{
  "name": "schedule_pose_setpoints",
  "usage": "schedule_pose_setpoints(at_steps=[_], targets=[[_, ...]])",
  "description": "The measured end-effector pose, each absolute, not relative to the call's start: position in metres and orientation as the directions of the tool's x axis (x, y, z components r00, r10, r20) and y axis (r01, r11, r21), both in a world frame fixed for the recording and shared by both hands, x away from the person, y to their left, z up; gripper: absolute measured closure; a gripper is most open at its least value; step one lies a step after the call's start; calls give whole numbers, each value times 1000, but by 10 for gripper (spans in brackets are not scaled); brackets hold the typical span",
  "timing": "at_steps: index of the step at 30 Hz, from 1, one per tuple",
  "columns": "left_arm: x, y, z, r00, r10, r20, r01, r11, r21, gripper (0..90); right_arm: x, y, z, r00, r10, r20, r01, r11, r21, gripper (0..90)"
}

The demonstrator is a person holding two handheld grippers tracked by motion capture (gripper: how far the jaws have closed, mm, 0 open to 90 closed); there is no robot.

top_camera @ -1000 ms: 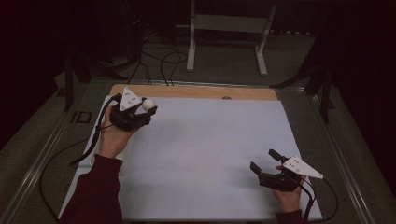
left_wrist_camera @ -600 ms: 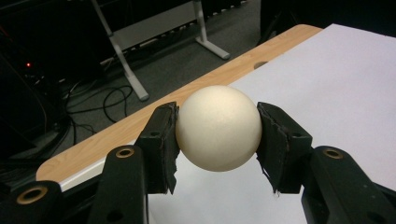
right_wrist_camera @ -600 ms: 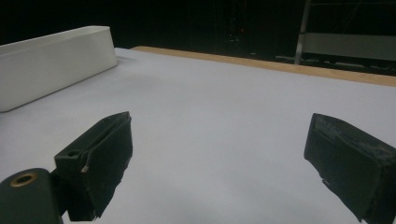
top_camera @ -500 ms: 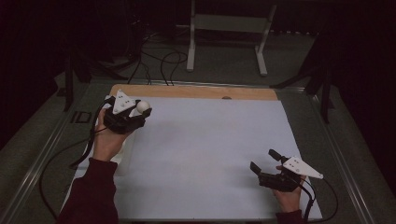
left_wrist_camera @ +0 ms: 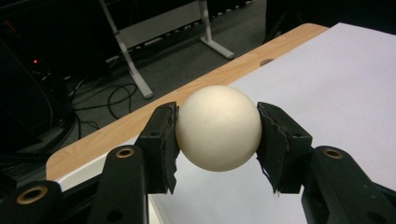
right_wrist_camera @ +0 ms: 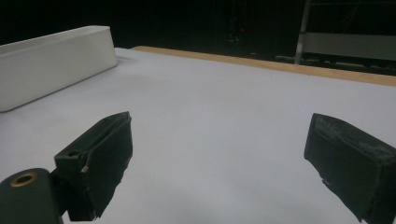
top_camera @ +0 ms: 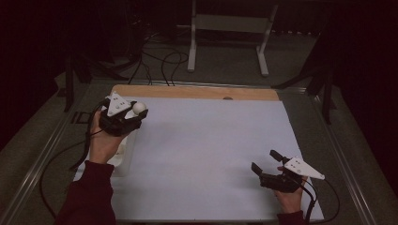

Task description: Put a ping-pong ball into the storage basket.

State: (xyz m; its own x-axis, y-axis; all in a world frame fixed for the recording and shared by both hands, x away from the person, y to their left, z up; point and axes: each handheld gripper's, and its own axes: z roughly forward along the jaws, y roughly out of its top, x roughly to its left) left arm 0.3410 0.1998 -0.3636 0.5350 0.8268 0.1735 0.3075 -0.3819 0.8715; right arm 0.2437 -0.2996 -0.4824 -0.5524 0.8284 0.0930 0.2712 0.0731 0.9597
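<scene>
The left gripper (top_camera: 133,114) is clamping a white ball (top_camera: 139,108) between its two jaws, held up above the far left part of the white sheet (top_camera: 206,154) in the high view. Just below that hand, a white tray (top_camera: 123,157) is lying at the sheet's left edge, partly hidden by the forearm. The right gripper (top_camera: 266,162) is sitting low near the sheet's near right corner, its jaws standing wide apart with nothing between them, well apart from the ball.

In the left gripper view, the ball (left_wrist_camera: 218,128) is sitting squarely between the black pads (left_wrist_camera: 163,140), touching both, with the wooden table edge (left_wrist_camera: 140,121) running behind it.

In the right gripper view, the gripper (right_wrist_camera: 219,154) is gaping over bare sheet (right_wrist_camera: 219,107), and the tray (right_wrist_camera: 51,65) is lying far off at the upper left.
</scene>
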Motion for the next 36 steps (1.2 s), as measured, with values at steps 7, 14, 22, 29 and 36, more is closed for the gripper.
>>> schedule_pose_setpoints(at_steps=[7, 14, 22, 29, 36], targets=[[339, 205, -365, 529, 831, 173, 308, -378, 873, 508, 244, -300, -483, -553, 828, 92, 271, 75, 960, 77], [337, 209, -366, 521, 836, 173, 310, -374, 874, 508, 244, -299, -483, -553, 828, 92, 271, 75, 960, 77], [334, 215, -366, 509, 843, 177, 310, -371, 875, 508, 244, -299, -483, -552, 828, 93, 271, 73, 960, 77], [332, 220, -368, 498, 850, 173, 314, -363, 877, 508, 244, -299, -482, -551, 829, 95, 272, 71, 960, 77], [329, 225, -370, 487, 857, 170, 320, -356, 878, 508, 244, -299, -483, -551, 829, 95, 272, 71, 960, 77]])
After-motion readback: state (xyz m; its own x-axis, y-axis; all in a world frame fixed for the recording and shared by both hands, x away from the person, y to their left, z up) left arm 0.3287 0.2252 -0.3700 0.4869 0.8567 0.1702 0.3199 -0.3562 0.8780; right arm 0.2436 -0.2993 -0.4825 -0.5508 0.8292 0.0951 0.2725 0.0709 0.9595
